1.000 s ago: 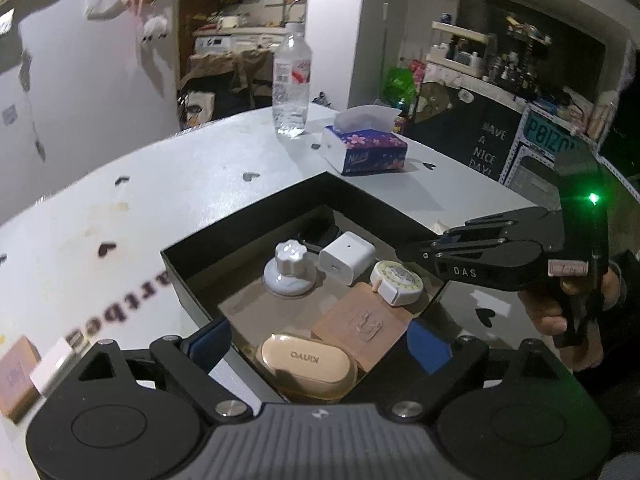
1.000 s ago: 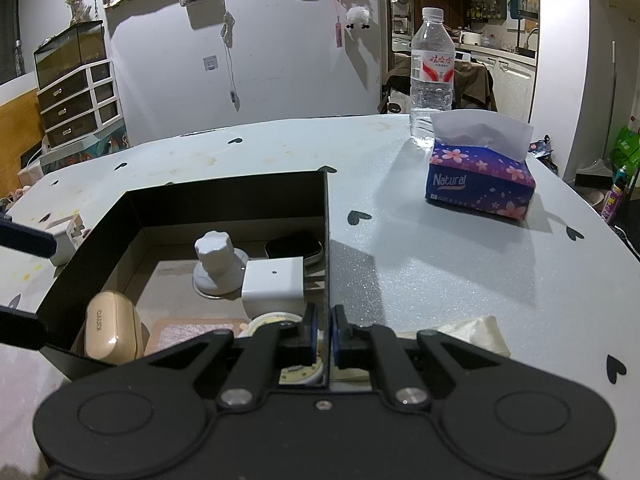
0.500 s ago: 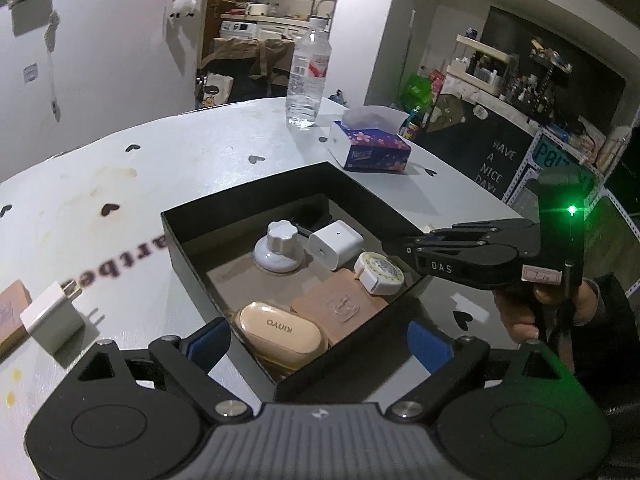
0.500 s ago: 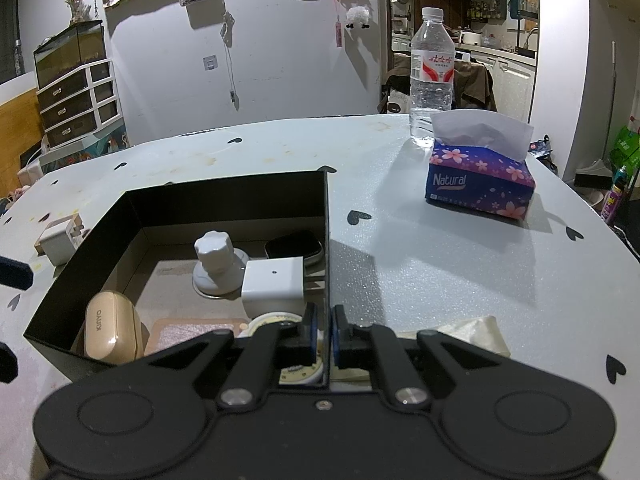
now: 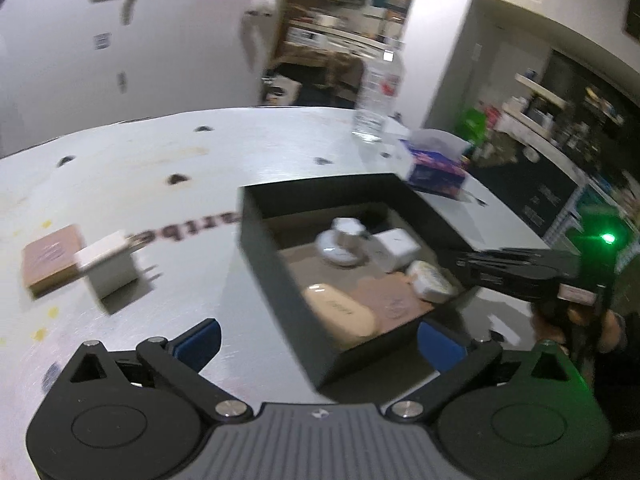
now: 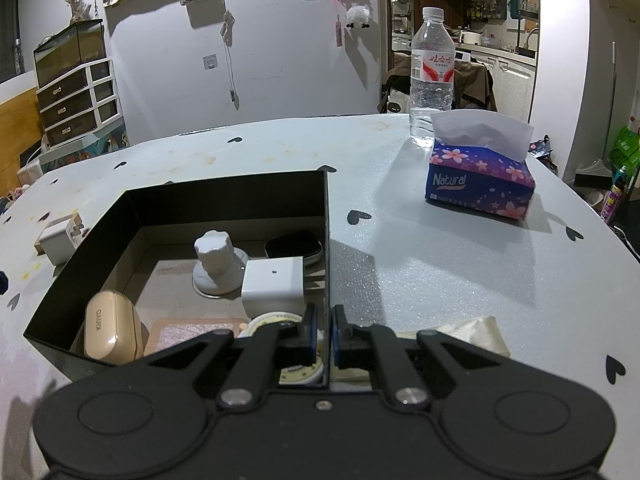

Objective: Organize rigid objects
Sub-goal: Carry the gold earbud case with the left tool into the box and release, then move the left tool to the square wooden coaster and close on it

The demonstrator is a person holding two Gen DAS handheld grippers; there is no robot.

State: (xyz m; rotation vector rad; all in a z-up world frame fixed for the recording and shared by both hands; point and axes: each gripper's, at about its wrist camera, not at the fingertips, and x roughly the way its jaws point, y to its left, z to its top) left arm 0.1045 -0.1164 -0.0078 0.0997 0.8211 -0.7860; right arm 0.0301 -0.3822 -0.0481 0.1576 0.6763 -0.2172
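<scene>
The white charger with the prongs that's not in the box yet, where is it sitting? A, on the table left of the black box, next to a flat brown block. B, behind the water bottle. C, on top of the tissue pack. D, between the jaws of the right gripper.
A: the white charger rests on the table, outside the black box, beside the flat brown block.
</scene>
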